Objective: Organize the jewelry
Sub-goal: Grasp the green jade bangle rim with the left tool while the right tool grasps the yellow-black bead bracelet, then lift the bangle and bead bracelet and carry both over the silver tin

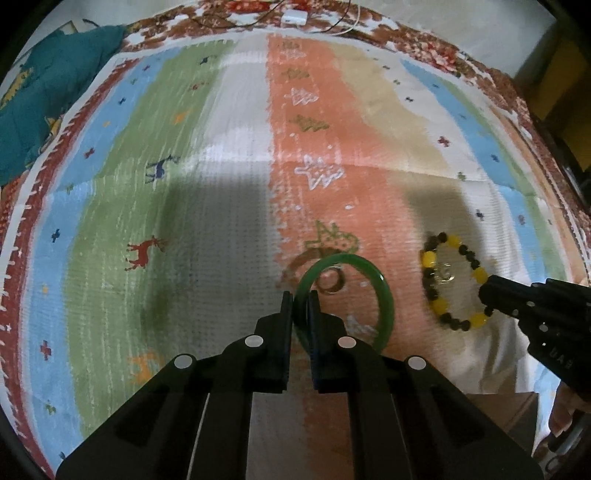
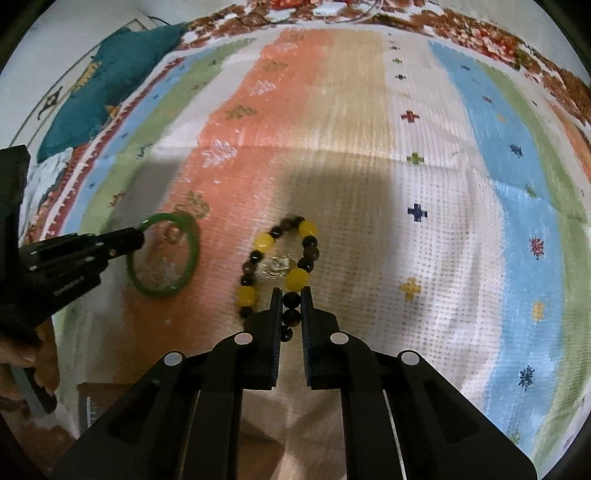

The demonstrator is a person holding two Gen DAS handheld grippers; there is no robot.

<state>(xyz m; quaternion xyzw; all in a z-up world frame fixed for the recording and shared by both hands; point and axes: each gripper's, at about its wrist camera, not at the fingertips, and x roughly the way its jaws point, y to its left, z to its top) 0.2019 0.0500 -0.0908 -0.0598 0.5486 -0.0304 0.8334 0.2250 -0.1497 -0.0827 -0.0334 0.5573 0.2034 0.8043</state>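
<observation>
A striped woven mat (image 1: 236, 155) in blue, green, white, orange and beige bands, stitched with small deer, trees and crosses, covers the surface. It lies on a cloth with a red-brown flower print (image 1: 436, 51). A teal cushion (image 1: 55, 92) sits off the mat's far left corner, and a white charger with cables (image 1: 293, 16) lies beyond the mat's far edge.

White lettering runs along the side of each gripper body as seen from the other camera, but it is too blurred to read.

On the mat's orange band, the left gripper (image 1: 300, 295) pinches the near-left rim of a glossy green bangle (image 1: 384, 295), its jaws pressed onto the band. Through the bangle's opening a small metal ring (image 1: 332, 282) shows against the mat.

To the right of the bangle, over the beige and white part of the mat, the right gripper (image 2: 291, 293) is clamped on a beaded bracelet (image 2: 264, 242), dark beads squeezed between its pads. The bracelet alternates large yellow beads with dark brown and black ones, and a pale, clear charm (image 2: 275, 266) sits inside its loop.
</observation>
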